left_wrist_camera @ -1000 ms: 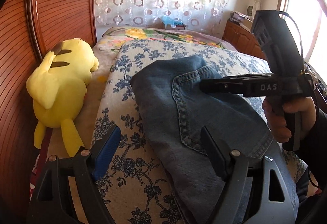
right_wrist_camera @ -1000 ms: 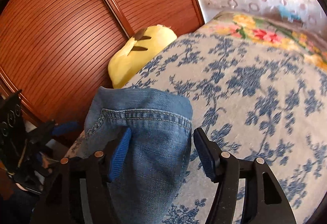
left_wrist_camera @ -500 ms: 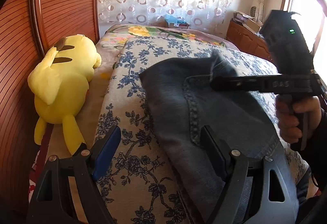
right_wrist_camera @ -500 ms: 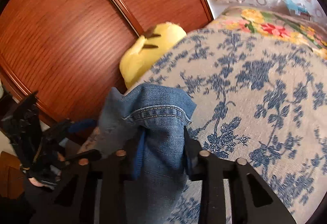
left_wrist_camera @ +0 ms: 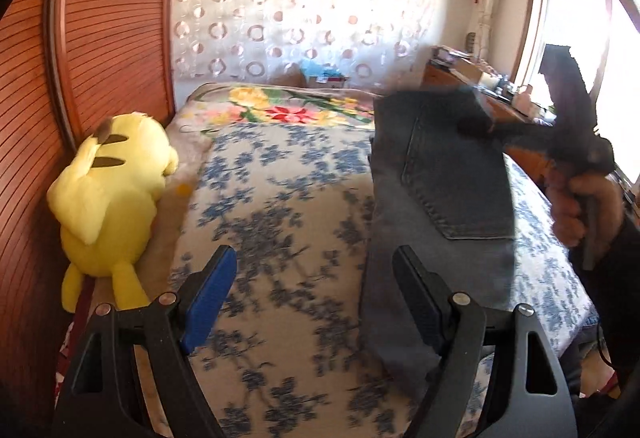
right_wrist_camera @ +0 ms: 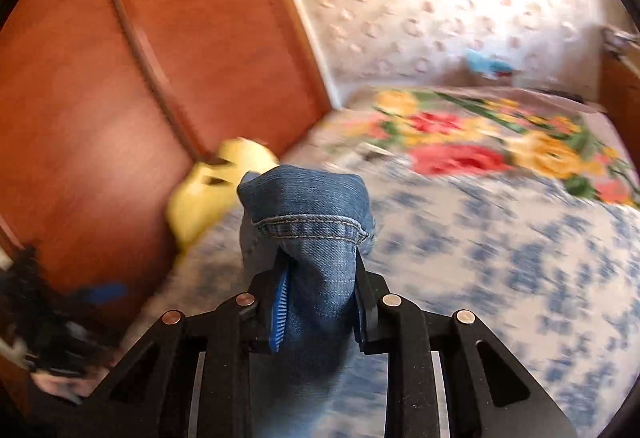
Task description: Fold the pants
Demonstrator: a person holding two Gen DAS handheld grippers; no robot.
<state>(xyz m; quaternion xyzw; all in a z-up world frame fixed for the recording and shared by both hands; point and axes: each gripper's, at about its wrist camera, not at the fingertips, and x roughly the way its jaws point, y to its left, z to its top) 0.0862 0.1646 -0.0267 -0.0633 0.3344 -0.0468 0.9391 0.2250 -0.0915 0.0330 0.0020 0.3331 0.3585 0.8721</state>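
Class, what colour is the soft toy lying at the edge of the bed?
Yellow, with dark ear markings: the soft toy shows best in the left wrist view.

Plush toy [left_wrist_camera: 112, 198] on the bed's [left_wrist_camera: 280, 222] left edge against the wardrobe [left_wrist_camera: 112, 30], pants [left_wrist_camera: 432, 206] to its right

Home bedroom: bed [left_wrist_camera: 280, 198], wardrobe [left_wrist_camera: 116, 38]

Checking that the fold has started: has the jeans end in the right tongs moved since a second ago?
Yes. The right tongs have just closed on the jeans and carried them up the bed, toward the floral blanket.
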